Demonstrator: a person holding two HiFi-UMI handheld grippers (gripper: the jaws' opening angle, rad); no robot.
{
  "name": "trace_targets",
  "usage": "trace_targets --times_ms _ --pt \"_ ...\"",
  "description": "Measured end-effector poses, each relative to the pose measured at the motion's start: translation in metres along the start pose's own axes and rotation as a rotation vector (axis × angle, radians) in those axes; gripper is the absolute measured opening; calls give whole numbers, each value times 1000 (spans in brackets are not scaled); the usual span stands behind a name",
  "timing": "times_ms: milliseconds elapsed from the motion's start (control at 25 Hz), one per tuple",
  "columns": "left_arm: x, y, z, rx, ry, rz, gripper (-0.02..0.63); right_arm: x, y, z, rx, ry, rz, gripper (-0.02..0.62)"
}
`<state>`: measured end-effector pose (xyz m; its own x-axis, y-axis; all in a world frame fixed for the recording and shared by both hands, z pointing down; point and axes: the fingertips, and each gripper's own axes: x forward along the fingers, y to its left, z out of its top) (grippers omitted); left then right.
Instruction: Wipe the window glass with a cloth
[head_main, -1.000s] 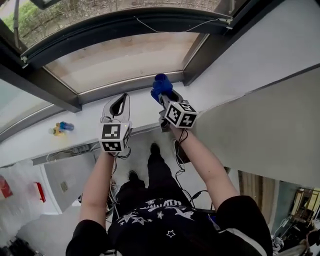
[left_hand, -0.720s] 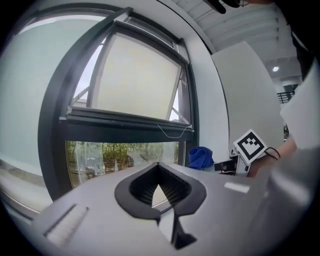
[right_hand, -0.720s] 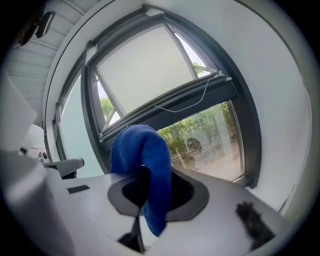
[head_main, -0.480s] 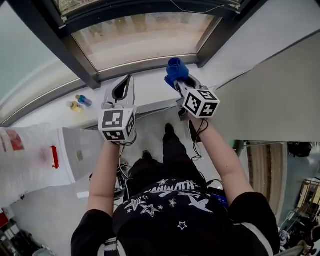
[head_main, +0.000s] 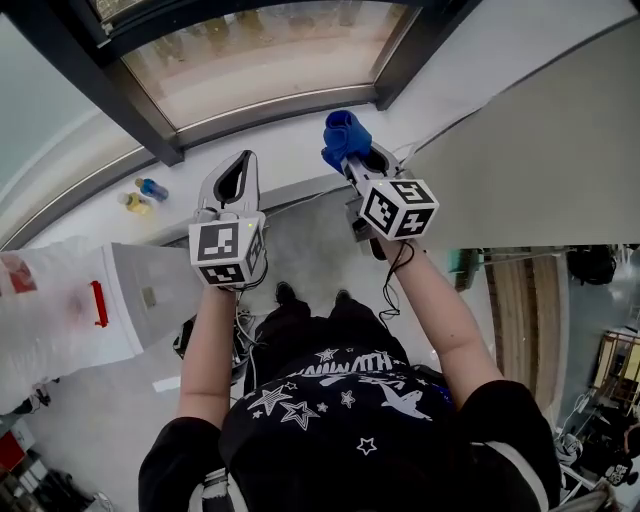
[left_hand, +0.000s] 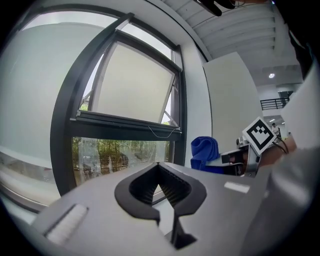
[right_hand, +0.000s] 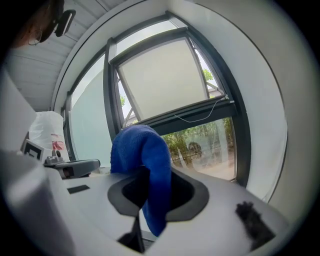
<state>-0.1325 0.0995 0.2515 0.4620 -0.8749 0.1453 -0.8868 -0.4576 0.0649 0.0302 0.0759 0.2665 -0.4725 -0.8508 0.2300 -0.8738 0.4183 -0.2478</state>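
Window glass (head_main: 265, 55): lower pane, dark frame (head_main: 130, 105) round it, with a tilted upper sash above, seen in both gripper views. The pane is in front of me and apart from both tools; nothing touches it yet.

White sill (head_main: 290, 155) runs below the frame. A white bag (head_main: 50, 305) sits off to my left.

Left hand-held gripper (left_hand: 158, 165): jaws closed tip to tip, nothing between them. It is held low beside the right one.

Right hand-held gripper (right_hand: 150, 175): jaws pinched on the blue cloth (right_hand: 142, 147). The cloth bunches up above the jaws and one flap hangs down through them. It is over the sill, near the pane's lower right corner.

Small blue and yellow items (head_main: 143, 192) stand on the sill to the left, well clear of the cloth.

Judgement: the approach is in hand and wiping has not begun.

For a good wipe:
- Lead with the bunched top of the cloth so that only fabric meets the glass, never the jaw tips.
- Keep the pinch firm, as the hold looks narrow.
- Work in overlapping passes from the frame edge.
- Keep the left tool off the frame.
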Motion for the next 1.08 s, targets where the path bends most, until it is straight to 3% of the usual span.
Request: trace_targets --times_ms 360,760,920,1080 --pt "-10 -48 2 -10 7 43 8 -32 4 2 -27 -2 125 75" --pt "-23 -123 16 4 -9 32 8 -83 9 12 -102 -21 265 75" --pt "-28 -147 24 23 -23 29 8 -106 3 25 -151 -39 286 75" --pt "-30 -169 27 26 -26 30 9 -128 -8 31 -131 -64 276 74"
